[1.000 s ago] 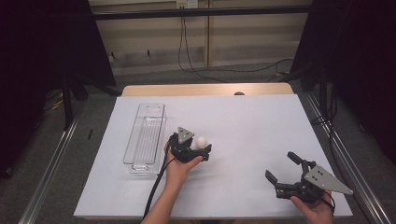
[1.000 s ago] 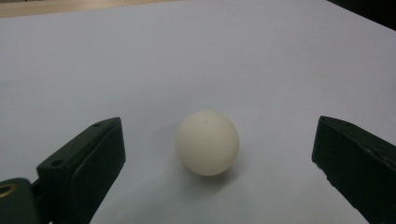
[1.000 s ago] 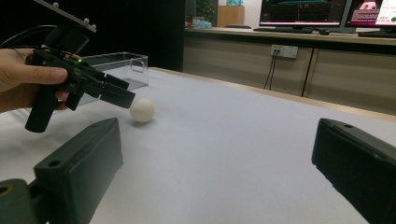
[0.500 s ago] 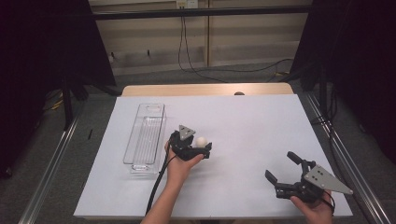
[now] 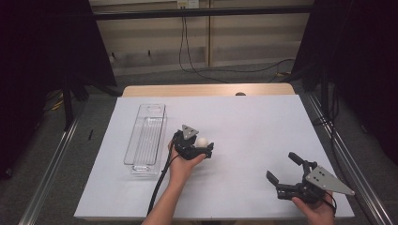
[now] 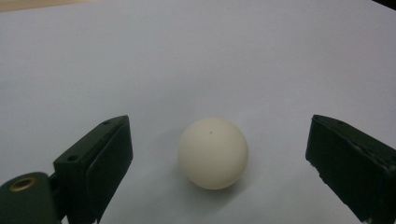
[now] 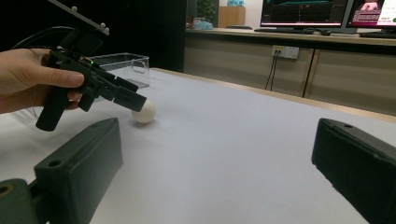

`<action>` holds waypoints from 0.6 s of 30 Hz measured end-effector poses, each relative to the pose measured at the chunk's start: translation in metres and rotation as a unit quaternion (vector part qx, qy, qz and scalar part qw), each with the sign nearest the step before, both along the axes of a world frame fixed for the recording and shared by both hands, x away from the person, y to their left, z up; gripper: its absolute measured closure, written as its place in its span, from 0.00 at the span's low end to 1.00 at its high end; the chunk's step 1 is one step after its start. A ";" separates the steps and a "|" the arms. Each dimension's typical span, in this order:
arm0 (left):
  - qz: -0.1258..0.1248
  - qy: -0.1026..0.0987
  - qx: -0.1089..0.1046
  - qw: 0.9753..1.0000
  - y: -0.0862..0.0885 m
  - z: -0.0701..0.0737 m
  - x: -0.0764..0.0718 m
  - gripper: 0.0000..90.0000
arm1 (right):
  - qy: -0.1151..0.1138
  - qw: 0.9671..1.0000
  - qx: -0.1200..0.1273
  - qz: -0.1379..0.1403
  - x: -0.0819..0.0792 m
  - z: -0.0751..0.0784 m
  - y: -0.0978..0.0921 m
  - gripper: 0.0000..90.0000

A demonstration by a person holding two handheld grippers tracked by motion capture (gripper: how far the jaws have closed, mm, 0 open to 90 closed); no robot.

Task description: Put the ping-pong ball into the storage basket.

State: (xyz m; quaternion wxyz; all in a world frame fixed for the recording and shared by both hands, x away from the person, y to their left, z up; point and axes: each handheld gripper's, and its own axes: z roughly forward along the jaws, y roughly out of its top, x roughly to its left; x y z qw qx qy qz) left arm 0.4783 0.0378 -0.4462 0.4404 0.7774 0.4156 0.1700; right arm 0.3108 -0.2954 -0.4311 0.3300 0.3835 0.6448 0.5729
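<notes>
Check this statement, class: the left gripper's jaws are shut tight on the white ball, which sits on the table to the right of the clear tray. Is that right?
Not quite. The left gripper has its jaws open, standing apart on either side of the white ball without touching it, as the left gripper view shows. The rest holds: the ball sits on the table, right of the clear tray.

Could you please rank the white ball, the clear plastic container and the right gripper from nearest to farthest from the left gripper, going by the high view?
1. White ball: on the table between the open jaws of the left gripper.
2. Clear plastic container: just to its left on the white table.
3. Right gripper: far off at the near right corner.
</notes>
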 end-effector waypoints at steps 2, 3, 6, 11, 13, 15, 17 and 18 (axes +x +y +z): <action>0.001 0.001 -0.003 1.000 -0.001 -0.002 0.001 0.11 | 0.000 1.000 -0.001 0.001 0.000 0.000 0.000 0.02; -0.003 0.002 -0.001 1.000 -0.001 -0.003 0.001 0.11 | 0.000 1.000 -0.001 0.001 0.000 0.000 0.000 0.02; -0.007 0.008 0.003 1.000 -0.001 -0.004 0.002 0.15 | -0.001 1.000 -0.001 0.002 0.000 0.000 0.000 0.02; -0.010 0.010 0.003 1.000 -0.001 -0.007 0.004 0.19 | -0.001 1.000 -0.001 0.002 0.000 0.000 0.000 0.02; -0.009 0.017 0.002 1.000 -0.001 -0.008 0.005 0.21 | 0.001 1.000 0.000 0.001 0.000 0.000 0.000 0.02; -0.008 0.016 0.007 1.000 -0.001 -0.009 0.006 0.22 | -0.001 1.000 0.000 0.000 0.000 0.000 0.000 0.02; -0.008 0.015 0.007 1.000 0.000 -0.009 0.006 0.23 | -0.001 1.000 0.000 0.001 0.000 0.000 0.000 0.02; -0.009 0.015 0.012 1.000 0.000 -0.009 0.006 0.23 | -0.001 1.000 0.001 0.002 0.000 0.000 -0.001 0.02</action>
